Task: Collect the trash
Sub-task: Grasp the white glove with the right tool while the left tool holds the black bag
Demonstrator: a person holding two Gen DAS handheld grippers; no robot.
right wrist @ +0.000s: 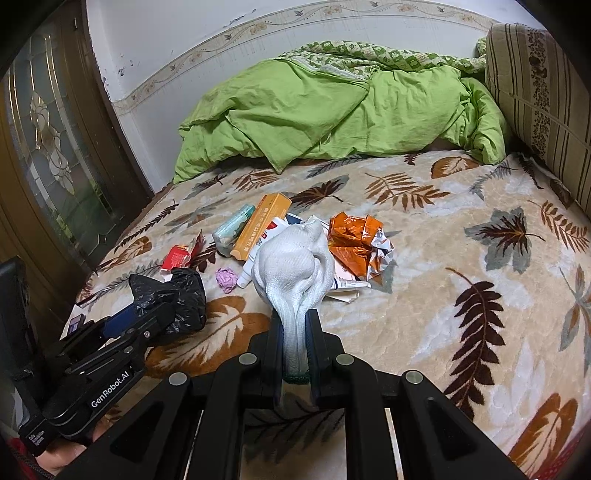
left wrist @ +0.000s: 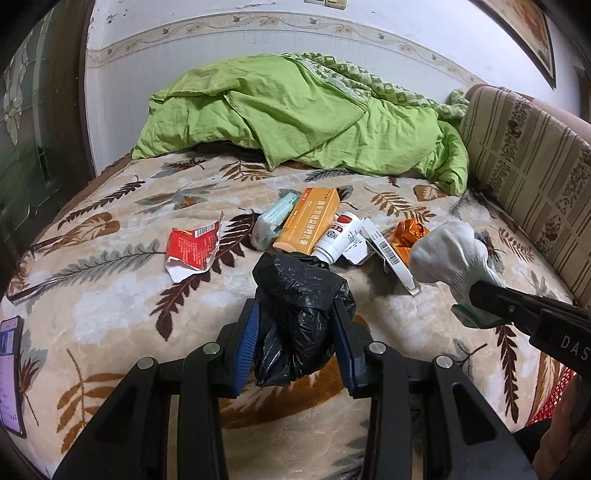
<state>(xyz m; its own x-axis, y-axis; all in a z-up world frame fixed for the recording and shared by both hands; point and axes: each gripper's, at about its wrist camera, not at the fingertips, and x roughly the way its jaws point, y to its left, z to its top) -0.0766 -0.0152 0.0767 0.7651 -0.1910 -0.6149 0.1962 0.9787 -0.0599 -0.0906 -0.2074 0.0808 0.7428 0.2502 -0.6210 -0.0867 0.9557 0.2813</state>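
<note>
Trash (right wrist: 280,240) lies just ahead of both claws: my left (left wrist: 295,325) clamps the bag (left wrist: 295,314), my right (right wrist: 295,332) pinches a sock (right wrist: 295,273), nearer the pile.

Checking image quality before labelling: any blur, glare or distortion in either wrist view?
Left wrist view: sharp, strong fisheye bending of the wall border, dark vignette corners. Right wrist view: same distortion, sharp; mild glare on the door glass. Lighting soft, shadows faint in both.

Home bedroom, bed under a leaf-print blanket (left wrist: 110,295), rumpled green quilt (left wrist: 295,114) at 12 o'clock, striped headboard (left wrist: 532,173) at 2 o'clock, glass-panelled door (right wrist: 48,122) at 9 o'clock.
</note>
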